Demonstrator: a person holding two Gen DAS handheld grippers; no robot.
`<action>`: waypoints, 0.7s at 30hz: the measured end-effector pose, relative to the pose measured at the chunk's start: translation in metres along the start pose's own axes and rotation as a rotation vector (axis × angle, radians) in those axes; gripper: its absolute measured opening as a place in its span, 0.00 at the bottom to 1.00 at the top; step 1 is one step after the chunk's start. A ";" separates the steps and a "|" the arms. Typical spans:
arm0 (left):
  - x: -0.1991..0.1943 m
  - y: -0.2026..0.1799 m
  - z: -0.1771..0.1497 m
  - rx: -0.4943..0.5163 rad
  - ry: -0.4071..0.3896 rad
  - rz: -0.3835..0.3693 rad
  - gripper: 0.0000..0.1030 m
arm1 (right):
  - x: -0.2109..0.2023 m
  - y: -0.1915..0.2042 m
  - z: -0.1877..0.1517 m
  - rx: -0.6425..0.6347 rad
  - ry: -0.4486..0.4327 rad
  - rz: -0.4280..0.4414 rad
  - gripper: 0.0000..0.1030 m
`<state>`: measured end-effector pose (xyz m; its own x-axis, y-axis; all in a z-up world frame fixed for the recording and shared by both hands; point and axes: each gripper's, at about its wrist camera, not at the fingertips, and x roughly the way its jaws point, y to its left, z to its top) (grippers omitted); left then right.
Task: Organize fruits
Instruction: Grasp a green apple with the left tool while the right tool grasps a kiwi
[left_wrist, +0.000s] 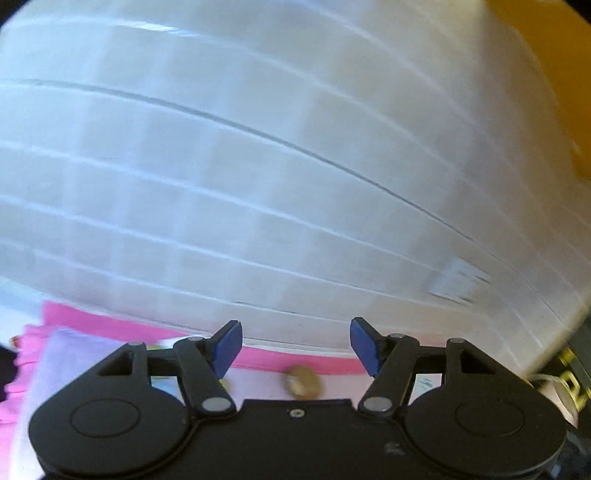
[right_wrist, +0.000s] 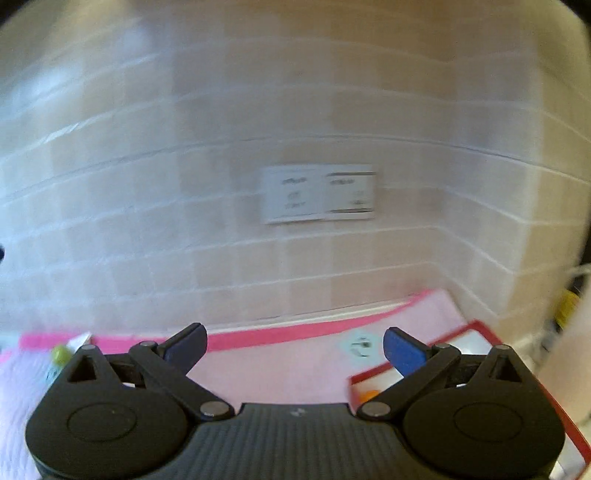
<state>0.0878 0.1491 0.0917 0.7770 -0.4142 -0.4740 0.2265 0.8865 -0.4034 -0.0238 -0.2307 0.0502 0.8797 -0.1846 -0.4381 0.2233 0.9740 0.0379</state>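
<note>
Fruit shows only in small, blurred glimpses. In the left wrist view a brownish round fruit (left_wrist: 302, 382) lies on the pale pink cloth (left_wrist: 258, 384) at about six o'clock, just beyond the body of the left gripper (left_wrist: 296, 345) and between its two arms. In the right wrist view a small yellow-green fruit (right_wrist: 61, 353) sits at about eight o'clock near the pink edge of the cloth (right_wrist: 266, 369), and a bit of orange fruit (right_wrist: 369, 396) peeps out inside the red-rimmed tray (right_wrist: 480, 326) at four o'clock, partly hidden behind the gripper's arm; what kind it is cannot be told.

The left gripper's jaws stand apart at a middling width with nothing between them, their blue pads (left_wrist: 227, 349) facing only the wall. The right gripper (right_wrist: 295, 350) has its jaws spread wide and likewise empty, blue pads (right_wrist: 404, 352) clear of the tray below them.

Both cameras face a white tiled wall (left_wrist: 258, 166), heavily smeared by blur. In the right view a pale double wall plate (right_wrist: 319, 194) sits near the centre. The cloth covers the counter up to the foot of the wall, with a brighter pink band (left_wrist: 92, 319) along its far edge. A yellow surface (left_wrist: 554, 74) fills the left view at two o'clock.
</note>
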 end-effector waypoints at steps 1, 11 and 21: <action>0.001 0.012 0.001 -0.016 0.000 0.023 0.75 | 0.004 0.012 0.000 -0.030 0.001 0.008 1.00; 0.087 0.075 -0.023 -0.050 0.129 0.208 0.75 | 0.079 0.092 0.005 -0.143 0.114 0.150 1.00; 0.168 0.126 -0.044 -0.095 0.275 0.252 0.75 | 0.184 0.138 -0.006 -0.178 0.287 0.213 0.99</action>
<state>0.2207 0.1820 -0.0735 0.6115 -0.2366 -0.7550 -0.0170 0.9501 -0.3115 0.1660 -0.1293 -0.0304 0.7402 0.0435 -0.6710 -0.0498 0.9987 0.0098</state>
